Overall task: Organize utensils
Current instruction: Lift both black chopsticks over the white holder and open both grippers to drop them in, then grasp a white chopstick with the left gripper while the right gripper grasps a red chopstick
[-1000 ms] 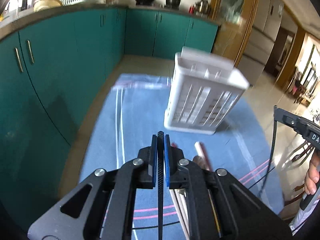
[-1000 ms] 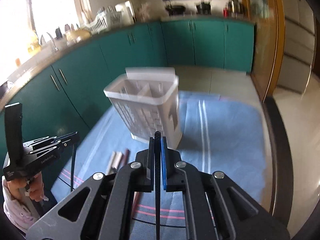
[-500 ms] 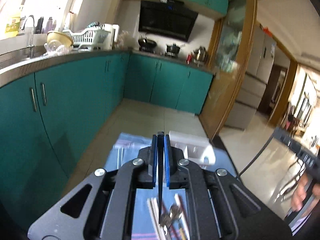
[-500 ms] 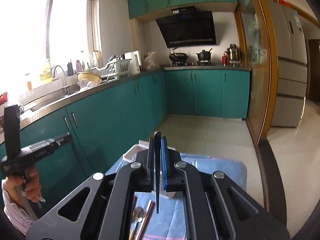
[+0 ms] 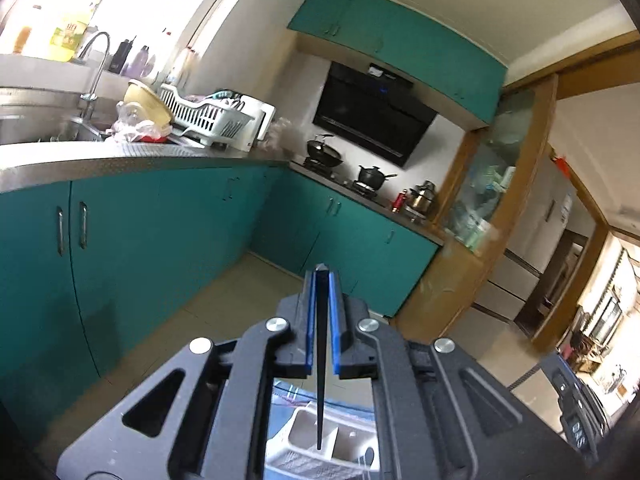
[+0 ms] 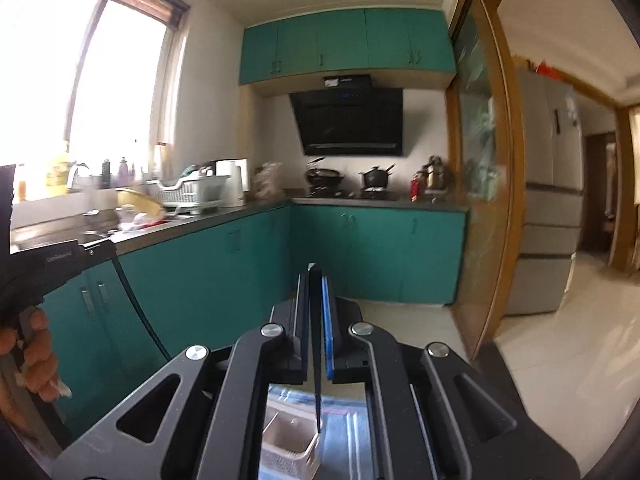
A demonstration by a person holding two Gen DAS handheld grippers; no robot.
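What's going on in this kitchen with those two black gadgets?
A person is holding a two-finger gripper in each hand. The left gripper and right gripper both have their jaws shut with nothing in them, and point across the kitchen at the teal cabinets. The white utensil caddy stands below on a blue cloth. No utensil is being handled.

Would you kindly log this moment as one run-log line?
left gripper: jaws shut, empty | right gripper: jaws shut, empty | white slotted plastic utensil caddy: on blue cloth below | both aimed at kitchen
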